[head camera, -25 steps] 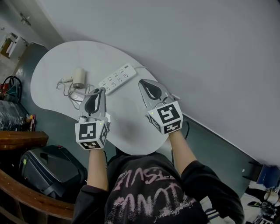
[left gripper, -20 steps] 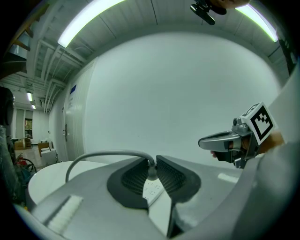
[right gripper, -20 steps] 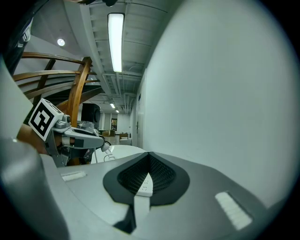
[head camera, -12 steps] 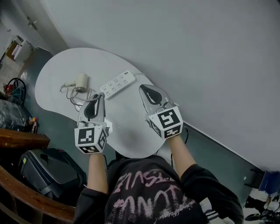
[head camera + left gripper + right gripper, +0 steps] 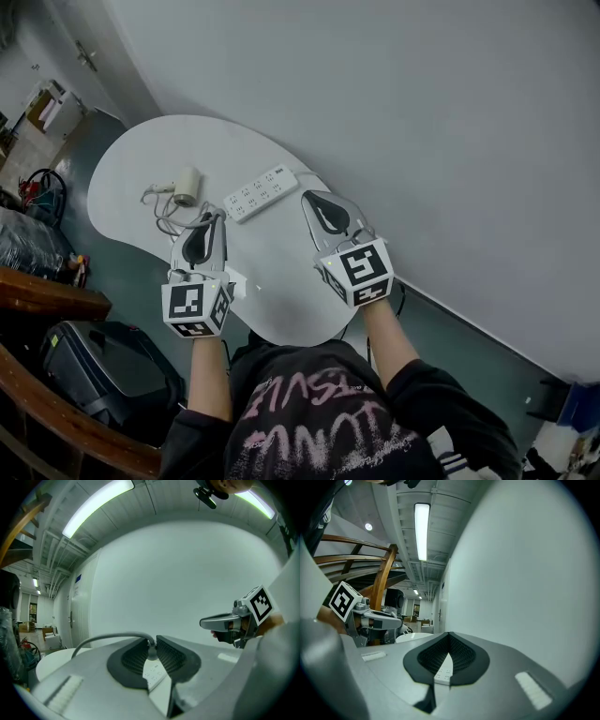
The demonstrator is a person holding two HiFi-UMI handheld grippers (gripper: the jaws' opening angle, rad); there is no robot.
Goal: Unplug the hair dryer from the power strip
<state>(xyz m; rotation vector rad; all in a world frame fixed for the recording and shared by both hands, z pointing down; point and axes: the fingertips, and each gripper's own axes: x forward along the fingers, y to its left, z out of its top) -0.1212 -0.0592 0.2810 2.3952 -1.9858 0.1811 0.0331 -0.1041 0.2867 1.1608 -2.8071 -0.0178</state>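
On the white table (image 5: 131, 164) lie a white hair dryer (image 5: 187, 185) and a white power strip (image 5: 262, 192). The dryer's grey cord (image 5: 170, 221) loops across the table toward my left gripper (image 5: 218, 215). In the left gripper view, that gripper (image 5: 151, 650) is shut on the cord's plug end (image 5: 151, 654), and the cord (image 5: 108, 638) arcs away to the left. It is held clear of the strip (image 5: 154, 674) below. My right gripper (image 5: 307, 196) hovers just right of the strip. Its jaws (image 5: 448, 637) are shut with nothing between them, and the strip (image 5: 443, 673) shows beneath.
A plain grey wall (image 5: 422, 112) runs close along the table's far side. On the floor at the left stand a black case (image 5: 103, 366) and a wooden rail (image 5: 47, 300). The person's arms and dark printed shirt (image 5: 319, 412) fill the bottom of the head view.
Both grippers have lifted a little above the table, the left still holding the plug end. The head view has shifted, so dryer and strip sit lower and further right in the picture.
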